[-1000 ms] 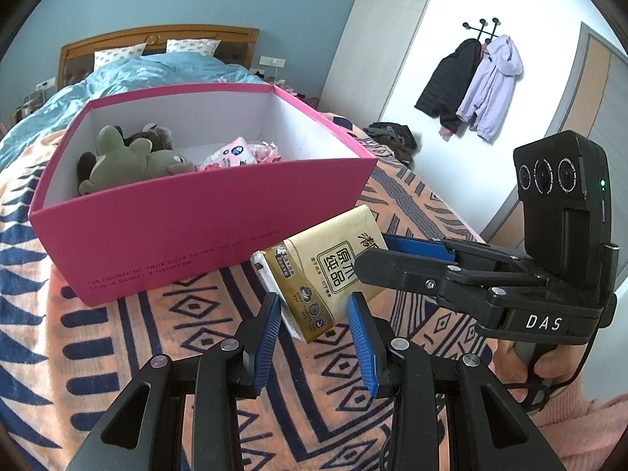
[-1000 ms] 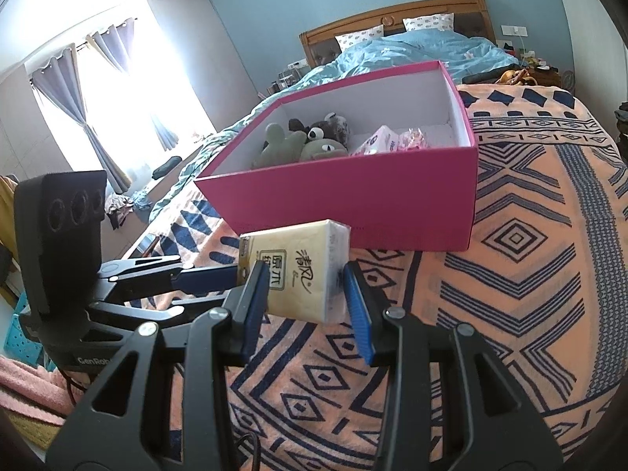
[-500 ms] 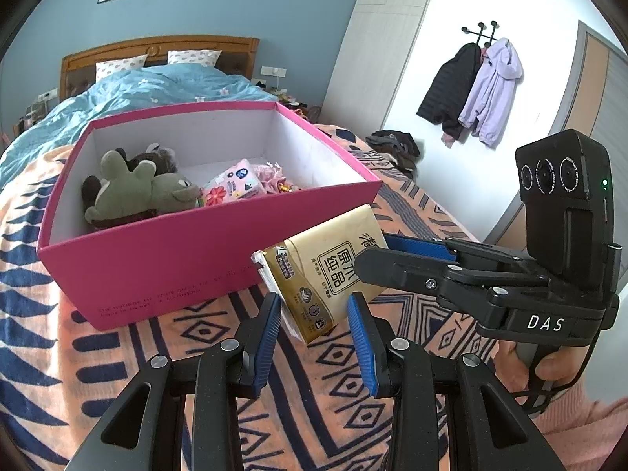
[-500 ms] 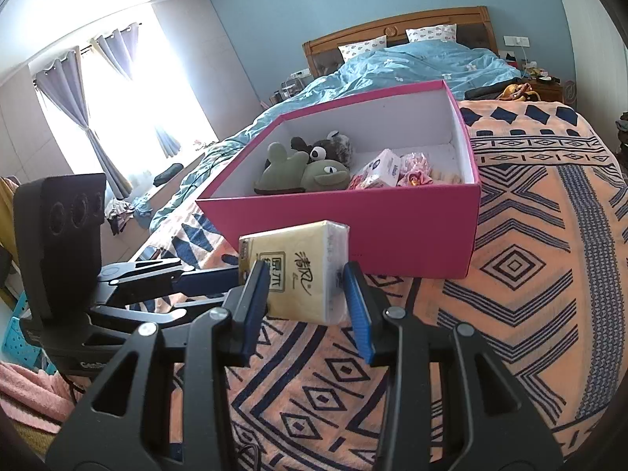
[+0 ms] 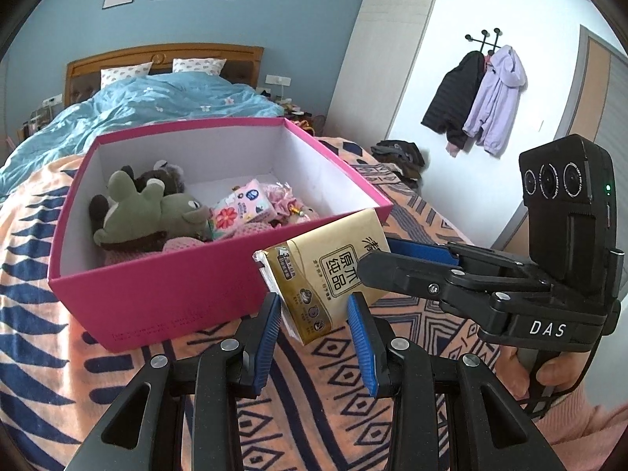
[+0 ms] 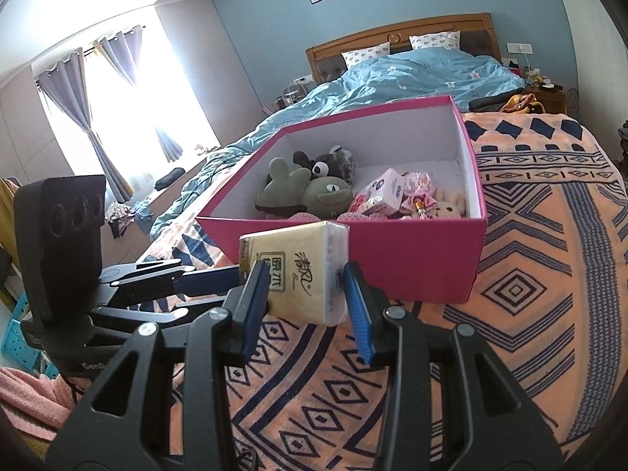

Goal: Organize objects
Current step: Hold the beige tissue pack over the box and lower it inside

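Tissue pack (image 6: 300, 271): gold-wrapped, held in the air just in front of the pink box's near wall, its top edge about level with the rim; it does not touch the bedspread.
Right gripper (image 6: 307, 302): clenched on the tissue pack, a blue pad against each side; from the left wrist view (image 5: 396, 261) only one pad is seen, the other is hidden behind the pack.
Left gripper (image 5: 314, 331): its blue pads flank the pack's lower corner, jaws close together; whether they press on the wrapper cannot be told. In the right wrist view its tips are hidden behind the pack.
Pink box (image 5: 165, 298): open, on the patterned bedspread (image 6: 530, 294).
Inside the box: green plush toy (image 5: 137, 212) at the left, a darker plush behind it mostly hidden, pink packet (image 5: 243, 208) toward the middle; the small things beside it are too jumbled to name.
Person: only fingers (image 5: 545, 376) on the right gripper's handle and a pink sleeve, cut off at the picture's edge.
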A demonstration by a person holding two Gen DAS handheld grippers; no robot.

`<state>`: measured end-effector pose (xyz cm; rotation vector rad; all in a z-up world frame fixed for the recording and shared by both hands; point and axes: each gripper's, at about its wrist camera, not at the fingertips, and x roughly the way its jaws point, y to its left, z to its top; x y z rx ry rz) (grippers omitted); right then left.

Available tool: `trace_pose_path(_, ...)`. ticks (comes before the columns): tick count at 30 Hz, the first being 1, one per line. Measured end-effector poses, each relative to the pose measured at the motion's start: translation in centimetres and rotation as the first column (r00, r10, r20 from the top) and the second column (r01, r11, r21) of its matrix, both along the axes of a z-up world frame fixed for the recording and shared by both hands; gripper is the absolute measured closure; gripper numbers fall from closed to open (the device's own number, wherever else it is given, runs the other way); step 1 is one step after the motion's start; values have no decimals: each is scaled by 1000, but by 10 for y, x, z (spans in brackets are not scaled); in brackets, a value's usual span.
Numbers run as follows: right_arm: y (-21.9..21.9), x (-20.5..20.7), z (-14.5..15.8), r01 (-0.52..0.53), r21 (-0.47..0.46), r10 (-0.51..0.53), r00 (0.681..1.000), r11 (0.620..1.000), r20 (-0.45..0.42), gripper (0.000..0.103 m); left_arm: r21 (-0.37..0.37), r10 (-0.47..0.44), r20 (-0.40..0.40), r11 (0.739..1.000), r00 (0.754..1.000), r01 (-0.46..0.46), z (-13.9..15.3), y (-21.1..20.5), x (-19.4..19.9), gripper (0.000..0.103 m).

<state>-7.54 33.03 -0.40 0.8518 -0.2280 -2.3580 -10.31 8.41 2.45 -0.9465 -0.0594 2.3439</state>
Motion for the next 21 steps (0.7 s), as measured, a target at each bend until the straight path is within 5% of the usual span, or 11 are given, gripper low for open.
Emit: trace_pose_path(21,-6,-16,12,-6,-13,6,1000,1000,-19,61,-12,30,-30,999,999,-30,10,-4,-19,68)
